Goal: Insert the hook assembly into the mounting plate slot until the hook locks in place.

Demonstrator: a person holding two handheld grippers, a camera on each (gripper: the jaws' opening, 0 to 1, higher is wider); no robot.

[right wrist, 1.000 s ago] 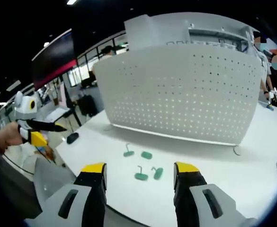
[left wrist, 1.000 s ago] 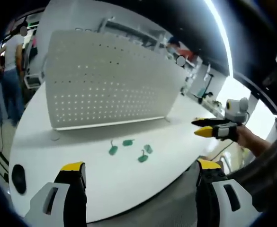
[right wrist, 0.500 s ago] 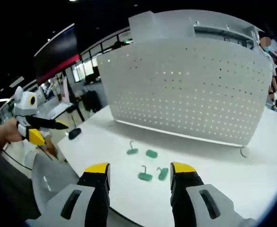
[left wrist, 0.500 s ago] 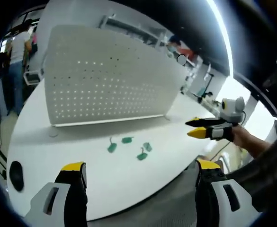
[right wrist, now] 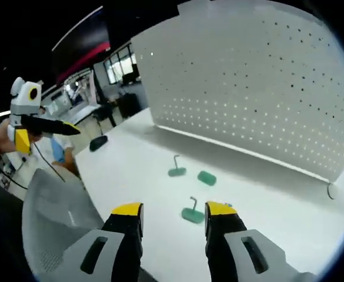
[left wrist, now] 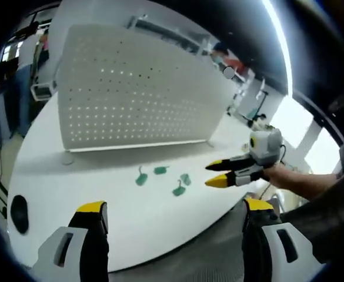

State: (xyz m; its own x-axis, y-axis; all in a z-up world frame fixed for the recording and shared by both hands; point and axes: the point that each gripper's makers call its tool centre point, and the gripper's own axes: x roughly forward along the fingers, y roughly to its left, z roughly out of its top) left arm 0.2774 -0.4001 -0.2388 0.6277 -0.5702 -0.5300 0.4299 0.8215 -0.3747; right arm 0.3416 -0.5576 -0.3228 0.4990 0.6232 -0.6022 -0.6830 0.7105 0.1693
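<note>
Several small green hook pieces lie loose on the white table (left wrist: 101, 200), among them one hook (left wrist: 141, 178) and another (left wrist: 178, 190). Behind them stands the white perforated mounting plate (left wrist: 130, 94), upright. My left gripper (left wrist: 174, 205) hangs open at the table's near edge, short of the hooks. My right gripper (left wrist: 214, 174) reaches in from the right, open, close beside the hooks. In the right gripper view its jaws (right wrist: 173, 210) frame a green hook (right wrist: 191, 214) just ahead; two more pieces (right wrist: 176, 170) (right wrist: 206, 177) lie farther on, before the plate (right wrist: 254, 88). The left gripper (right wrist: 72, 130) shows at far left.
A black oval object (right wrist: 98, 142) sits near the table's left end, also seen as a dark oval (left wrist: 19, 212). A grey mesh chair back (right wrist: 54, 217) is below the table edge. People and benches stand behind the plate.
My right gripper has moved in over the table toward the green hooks, which now loom larger between its jaws; the jaws have narrowed a little. The left gripper has barely moved.
</note>
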